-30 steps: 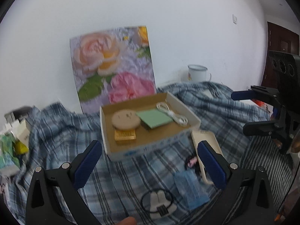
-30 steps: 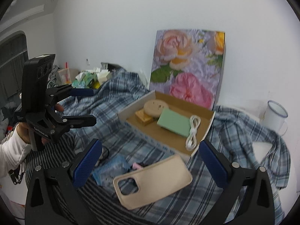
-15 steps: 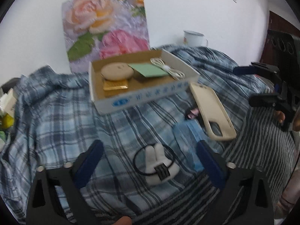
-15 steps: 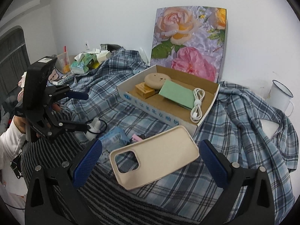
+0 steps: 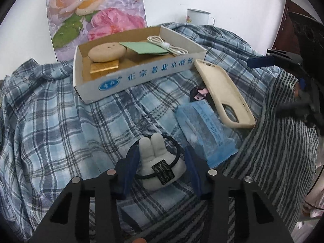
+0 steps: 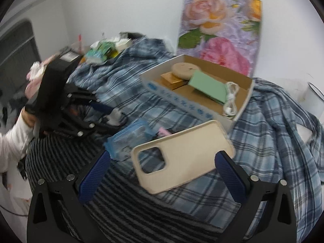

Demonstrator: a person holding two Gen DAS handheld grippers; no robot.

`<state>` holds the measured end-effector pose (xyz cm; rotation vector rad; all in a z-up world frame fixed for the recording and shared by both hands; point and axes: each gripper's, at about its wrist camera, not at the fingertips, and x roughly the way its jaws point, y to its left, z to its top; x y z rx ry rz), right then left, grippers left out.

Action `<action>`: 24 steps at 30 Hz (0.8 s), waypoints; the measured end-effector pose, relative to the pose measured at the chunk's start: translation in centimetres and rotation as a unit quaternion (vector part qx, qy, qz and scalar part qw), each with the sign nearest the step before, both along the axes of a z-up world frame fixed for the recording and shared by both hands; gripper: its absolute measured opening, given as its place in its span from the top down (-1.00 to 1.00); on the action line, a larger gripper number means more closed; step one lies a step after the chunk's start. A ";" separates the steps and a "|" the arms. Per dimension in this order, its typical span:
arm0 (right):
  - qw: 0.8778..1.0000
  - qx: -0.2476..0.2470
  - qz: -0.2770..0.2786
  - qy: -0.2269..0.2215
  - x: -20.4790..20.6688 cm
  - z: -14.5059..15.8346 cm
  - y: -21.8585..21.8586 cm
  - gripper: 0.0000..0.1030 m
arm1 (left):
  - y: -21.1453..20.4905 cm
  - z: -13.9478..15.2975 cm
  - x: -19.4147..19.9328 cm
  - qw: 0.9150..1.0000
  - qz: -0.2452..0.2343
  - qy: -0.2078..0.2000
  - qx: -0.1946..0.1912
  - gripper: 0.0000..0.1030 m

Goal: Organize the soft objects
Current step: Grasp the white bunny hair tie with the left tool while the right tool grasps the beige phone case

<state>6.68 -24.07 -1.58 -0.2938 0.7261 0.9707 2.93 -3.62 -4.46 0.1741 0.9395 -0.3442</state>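
A white plush bunny hair tie [image 5: 157,161] with a black elastic loop lies on the plaid cloth. My left gripper [image 5: 162,156] has its blue fingers close on either side of it, narrowed around it. It shows in the right wrist view [image 6: 115,115] too. A blue tissue pack [image 5: 204,129] and a beige phone case [image 5: 223,94] lie to the right. My right gripper [image 6: 162,165] is open, with the phone case [image 6: 182,158] between its fingers. A cardboard box [image 5: 141,75] holds a round tan cushion [image 5: 107,51], a green pad and a white cable.
A rose picture board [image 5: 95,14] leans on the wall behind the box. A white enamel mug [image 5: 197,17] stands at the back right. A striped dark cloth [image 6: 81,162] covers the near edge. Small packets [image 6: 101,50] pile at the far left.
My left gripper has dropped down and forward onto the bunny hair tie, and its fingers have narrowed around it. My right gripper has moved closer over the phone case.
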 end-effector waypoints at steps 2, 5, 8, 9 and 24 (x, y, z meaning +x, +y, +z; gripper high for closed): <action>1.000 -0.023 0.015 -0.005 -0.5 -0.5 1.1 -0.99 | 0.1 -0.3 0.3 1.000 0.000 0.009 -0.003 0.07; 0.998 -0.059 0.028 -0.012 -0.9 -1.3 2.5 -0.76 | 0.4 -0.7 0.6 1.000 0.000 0.022 -0.016 0.21; 0.995 -0.087 0.045 -0.018 -1.4 -2.0 3.7 -0.35 | 0.6 -0.7 0.5 1.000 0.002 0.019 -0.020 0.27; 0.994 -0.096 0.051 -0.020 -1.6 -2.2 4.0 -0.09 | 0.7 -0.7 0.4 1.000 0.001 0.019 -0.021 0.29; 0.988 -0.125 0.027 -0.089 -2.3 -2.5 6.4 0.86 | 1.6 -0.2 0.1 0.998 0.000 0.008 -0.058 0.33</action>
